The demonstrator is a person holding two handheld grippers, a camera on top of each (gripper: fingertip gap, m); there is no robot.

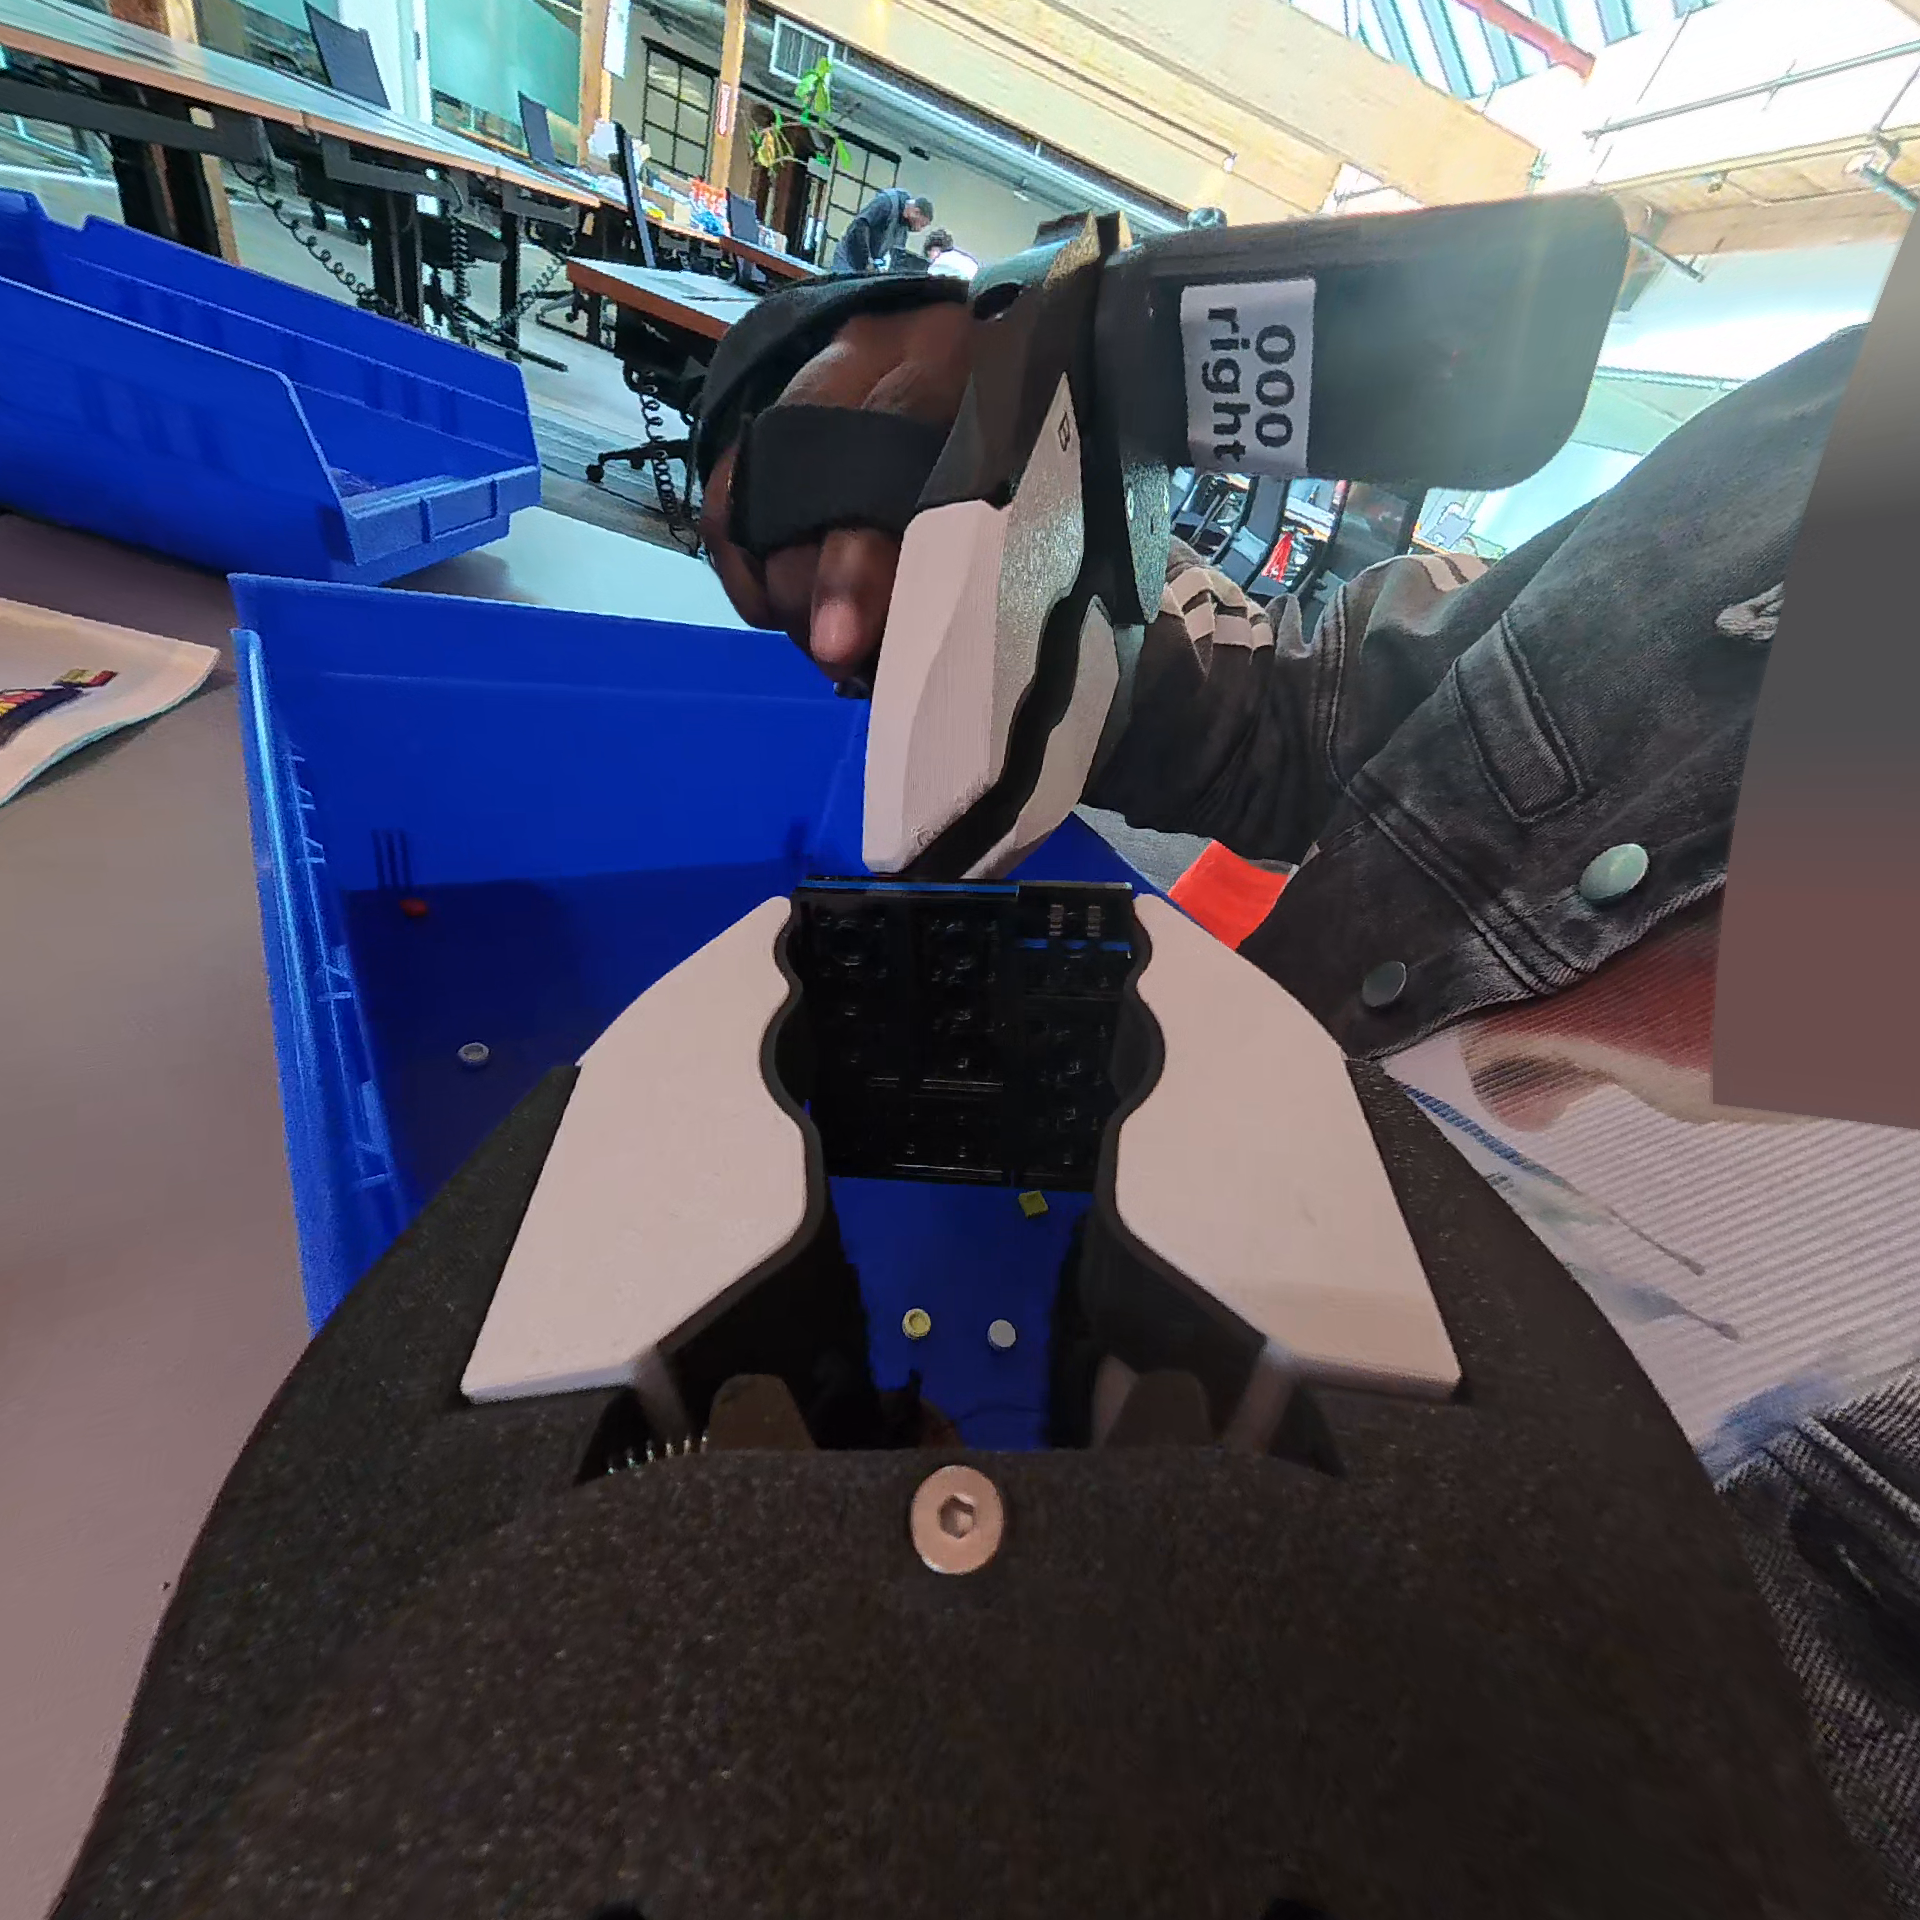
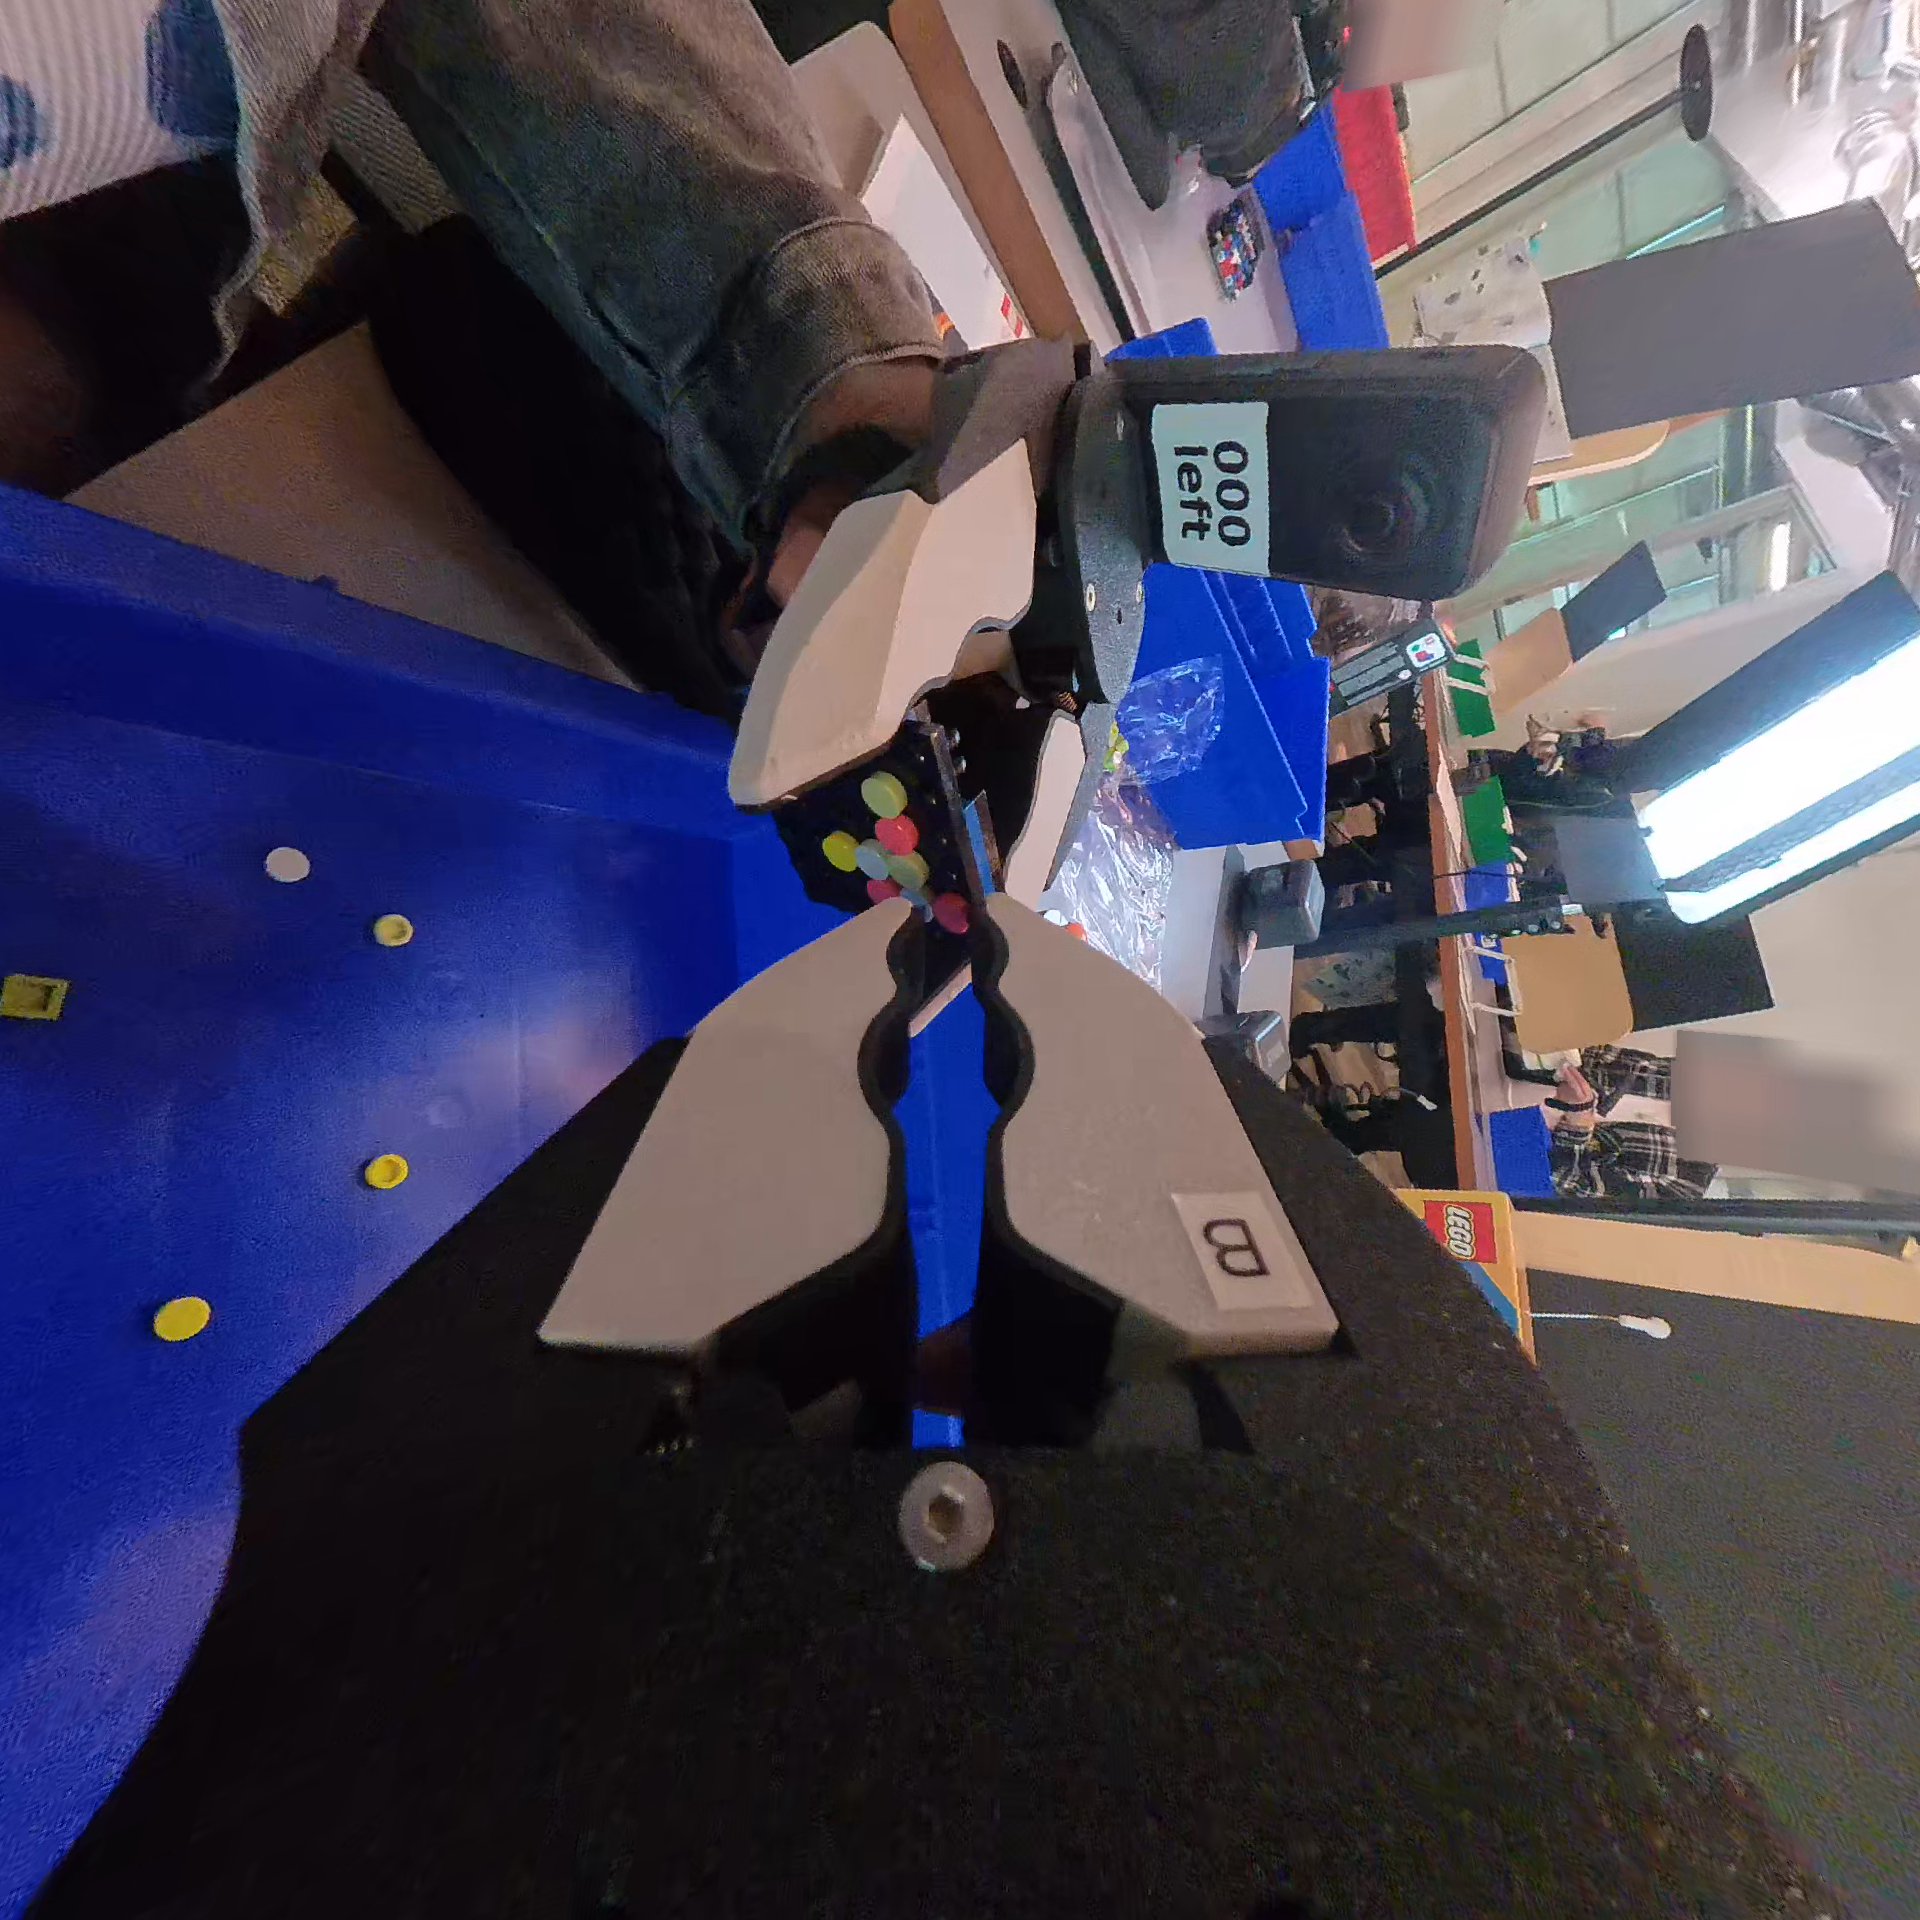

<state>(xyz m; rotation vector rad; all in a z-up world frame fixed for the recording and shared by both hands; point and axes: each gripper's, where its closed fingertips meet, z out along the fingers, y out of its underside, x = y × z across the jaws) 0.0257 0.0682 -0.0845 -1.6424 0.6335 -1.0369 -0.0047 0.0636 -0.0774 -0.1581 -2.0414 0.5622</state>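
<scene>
My left gripper (image 1: 961, 920) is shut on a black studded plate (image 1: 956, 1049), gripping its two side edges and holding it upright over a large blue bin (image 1: 520, 831). My right gripper (image 1: 925, 857) comes down from above and pinches the plate's top edge. In the right wrist view the right gripper (image 2: 948, 916) is shut on the edge of the plate (image 2: 883, 831), whose face carries several small round yellow, red and green pieces. The left gripper (image 2: 914, 800) holds the plate just beyond. Loose round pieces (image 2: 387, 1172) lie on the bin floor (image 2: 312, 727).
A second blue bin (image 1: 260, 416) stands at the back left, with a printed sheet (image 1: 83, 686) on the grey table. More blue bins (image 2: 1226, 727) and a yellow cardboard box (image 2: 1465, 1236) are on the right. The person's denim sleeve (image 1: 1507, 779) is close by. Less than 4 cm separates the two grippers' tips.
</scene>
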